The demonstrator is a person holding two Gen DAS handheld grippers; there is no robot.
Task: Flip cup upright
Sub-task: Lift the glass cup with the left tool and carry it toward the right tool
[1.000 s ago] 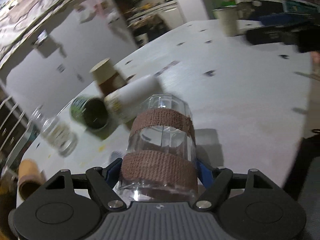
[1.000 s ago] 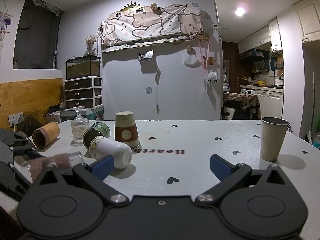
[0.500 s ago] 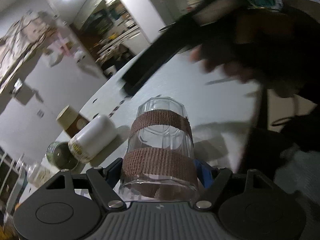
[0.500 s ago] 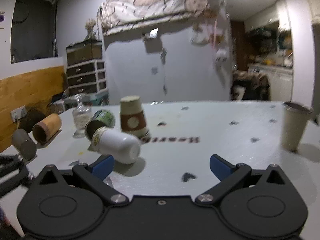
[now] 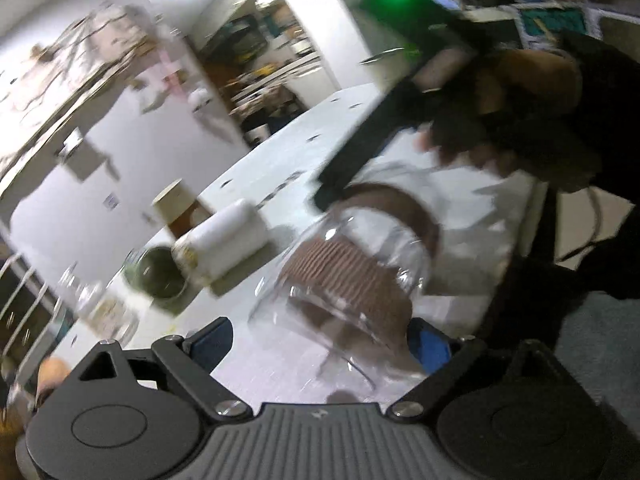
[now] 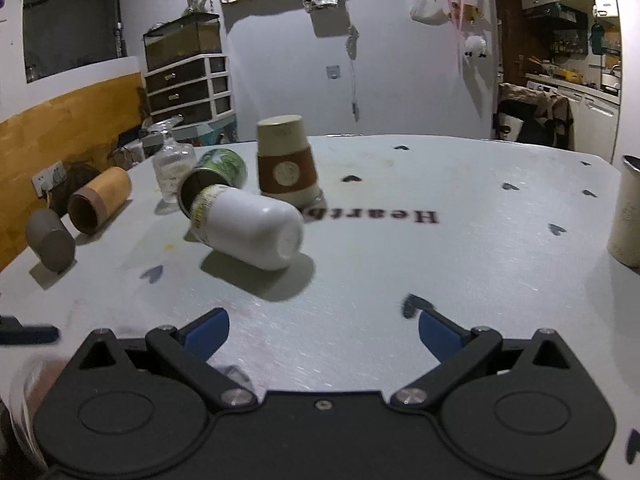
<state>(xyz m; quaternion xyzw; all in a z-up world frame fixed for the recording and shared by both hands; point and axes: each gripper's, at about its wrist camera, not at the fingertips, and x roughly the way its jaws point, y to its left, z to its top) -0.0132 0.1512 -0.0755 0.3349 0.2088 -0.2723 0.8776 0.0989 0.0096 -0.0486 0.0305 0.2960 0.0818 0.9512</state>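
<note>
Glass cup (image 5: 352, 280) tilts between left gripper's (image 5: 320, 340) spread jaws (blurred); right gripper (image 6: 320, 328) gapes empty

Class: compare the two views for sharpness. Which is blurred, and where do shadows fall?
Left wrist view: heavy motion blur smears the glass cup and background. Right wrist view: mostly sharp; the white cup casts a shadow on the table toward the camera.

a home: kitchen cabinets (image 6: 592, 104), drawer unit (image 6: 188, 88).
</note>
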